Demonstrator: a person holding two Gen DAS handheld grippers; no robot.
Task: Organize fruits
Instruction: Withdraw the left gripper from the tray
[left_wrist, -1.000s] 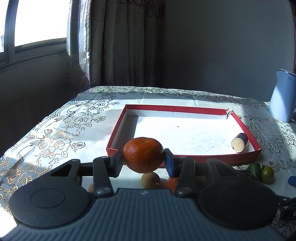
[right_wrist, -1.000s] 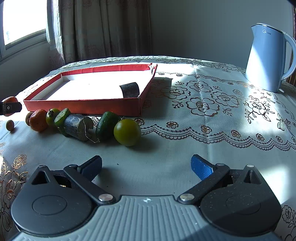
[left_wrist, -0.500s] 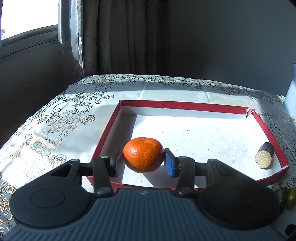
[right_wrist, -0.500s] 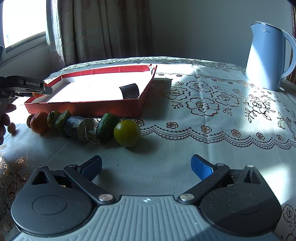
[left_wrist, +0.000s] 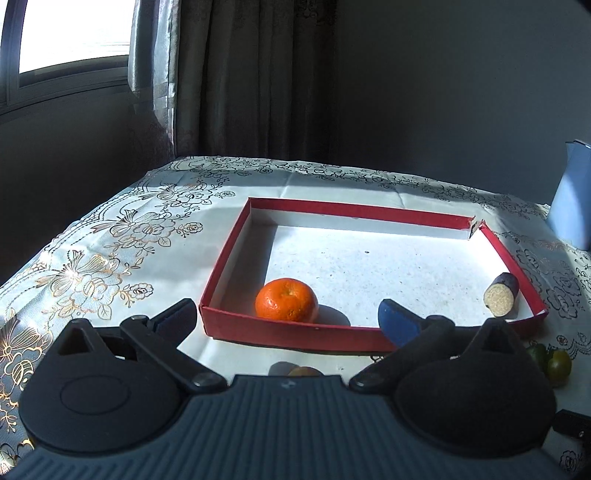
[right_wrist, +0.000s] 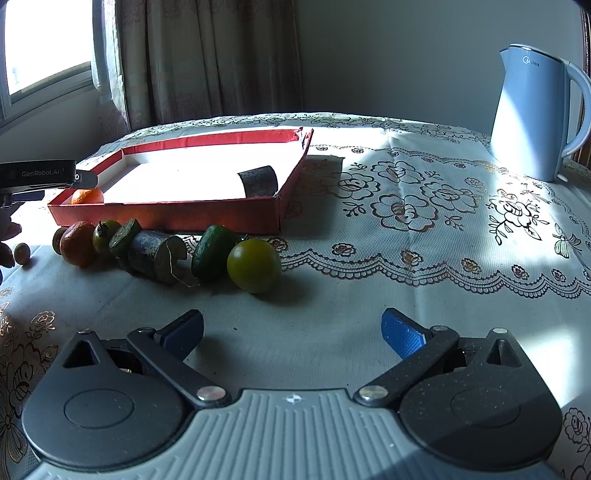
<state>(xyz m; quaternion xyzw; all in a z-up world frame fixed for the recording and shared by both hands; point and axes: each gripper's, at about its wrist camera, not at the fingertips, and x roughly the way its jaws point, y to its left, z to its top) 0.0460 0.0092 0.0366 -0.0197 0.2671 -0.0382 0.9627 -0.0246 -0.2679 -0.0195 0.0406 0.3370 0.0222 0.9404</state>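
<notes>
- Left gripper: spread wide, holding nothing, hovering at the near left corner of the red tray.
- Orange mandarin: resting on the tray floor, just inside the near wall, free of both pads.
- Cut purple piece: lying at the tray's near right corner, well apart from the mandarin.
- Row outside the near wall, left to right: small brown fruit, second mandarin, small green tomato, green slices, a dark cut cylinder, a dark green fruit, a yellow-green tomato.
- Right gripper: spread wide, empty, near the yellow-green tomato.
- Risk, likely: round fruit rolling off along the smooth cloth if nudged by a pad rather than straddled; closely packed row causing a neighbour to be pinched or pushed.
- Risk, likely: low tray wall catching a finger and shifting the tray.
- Writing: "GenRobot.AI" on the left gripper's side; "Midea" on the blue kettle, far right.
</notes>
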